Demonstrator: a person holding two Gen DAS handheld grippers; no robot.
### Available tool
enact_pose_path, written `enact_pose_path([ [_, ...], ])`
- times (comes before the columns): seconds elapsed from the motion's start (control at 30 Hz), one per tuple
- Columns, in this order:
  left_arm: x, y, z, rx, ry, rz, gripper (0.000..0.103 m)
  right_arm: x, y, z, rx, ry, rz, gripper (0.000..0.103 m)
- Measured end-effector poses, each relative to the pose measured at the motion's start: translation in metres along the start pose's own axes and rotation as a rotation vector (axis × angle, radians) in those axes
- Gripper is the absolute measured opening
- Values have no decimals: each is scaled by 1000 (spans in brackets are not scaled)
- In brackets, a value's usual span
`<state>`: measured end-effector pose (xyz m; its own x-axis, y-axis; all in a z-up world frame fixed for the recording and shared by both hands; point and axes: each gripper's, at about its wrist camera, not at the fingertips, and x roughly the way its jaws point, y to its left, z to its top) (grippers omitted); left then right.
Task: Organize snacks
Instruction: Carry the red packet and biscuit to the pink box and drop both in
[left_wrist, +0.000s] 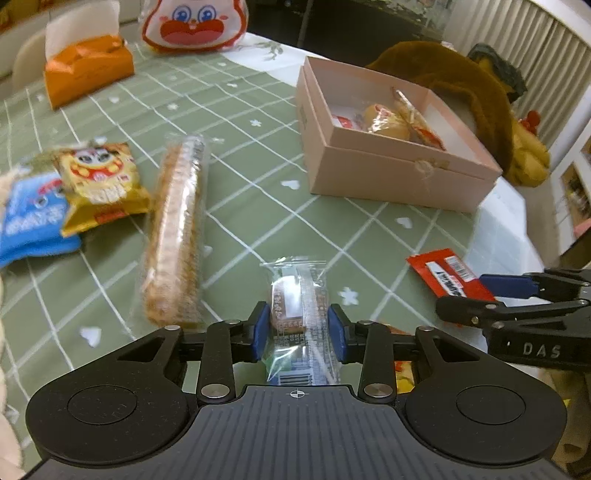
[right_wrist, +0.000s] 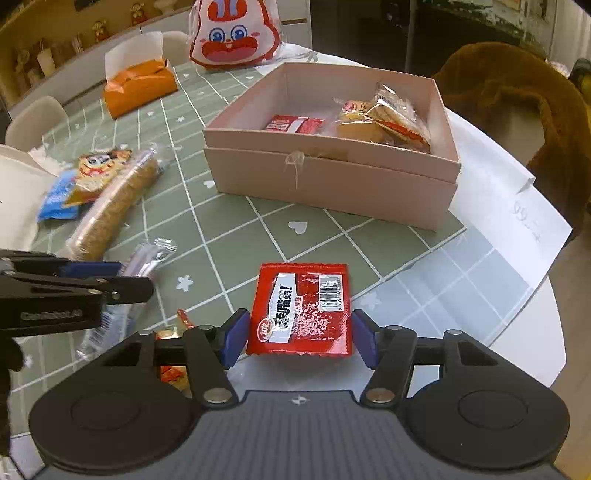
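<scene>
My left gripper (left_wrist: 298, 332) is shut on a clear-wrapped round biscuit (left_wrist: 295, 302), its blue pads pressing the wrapper from both sides low over the green checked tablecloth (left_wrist: 258, 166). My right gripper (right_wrist: 300, 338) is shut on a flat red snack packet (right_wrist: 301, 314), with its pads against the packet's two side edges. The two grippers sit side by side, and each shows at the edge of the other's view: the left gripper (right_wrist: 133, 278) and the right gripper (left_wrist: 465, 291). Beyond them stands an open pink box (right_wrist: 332, 184) holding a small red packet (right_wrist: 293, 123) and wrapped cakes (right_wrist: 384, 122).
To the left lie a long cracker roll (left_wrist: 177, 236), a yellow packet (left_wrist: 103, 181) and a blue packet (left_wrist: 33, 221). An orange tissue box (left_wrist: 85, 74) and a rabbit-print bag (left_wrist: 194, 24) stand at the back. A brown plush (right_wrist: 517, 103) and the table's edge are on the right.
</scene>
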<state>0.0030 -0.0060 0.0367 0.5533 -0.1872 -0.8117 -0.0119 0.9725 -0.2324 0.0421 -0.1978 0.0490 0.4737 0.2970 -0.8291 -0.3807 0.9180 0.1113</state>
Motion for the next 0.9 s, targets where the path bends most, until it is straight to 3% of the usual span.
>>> enact_pose_path([
  [0.1, -17, -2, 6, -10, -67, -75, 39, -18, -13, 12, 61, -25, 56, 59],
  [0.2, -48, -10, 33, -1, -175, -153, 39, -51, -20, 37, 57, -116, 67, 59],
  [0.33, -94, -32, 104, 121, -366, -189, 39, -97, -24, 91, -19, -264, 20, 59],
  [0.43, -96, -47, 161, 172, -437, -186, 39, -109, -34, 136, -40, -325, -28, 59],
  [0.53, -53, -49, 203, 130, -353, -255, 39, -93, -45, 167, -28, -330, -94, 59],
  [0.6, -14, -44, 215, 71, -302, -284, 39, -70, -52, 179, 5, -288, -125, 59],
  [0.67, 21, -41, 217, 41, -258, -276, 40, -46, -56, 184, 25, -233, -131, 59],
  [0.8, 94, -34, 219, -6, -59, -300, 41, 13, -57, 185, 30, -112, -145, 60],
  [0.9, 96, -23, 214, -41, -57, -291, 41, 43, -61, 183, 81, -15, -133, 62],
])
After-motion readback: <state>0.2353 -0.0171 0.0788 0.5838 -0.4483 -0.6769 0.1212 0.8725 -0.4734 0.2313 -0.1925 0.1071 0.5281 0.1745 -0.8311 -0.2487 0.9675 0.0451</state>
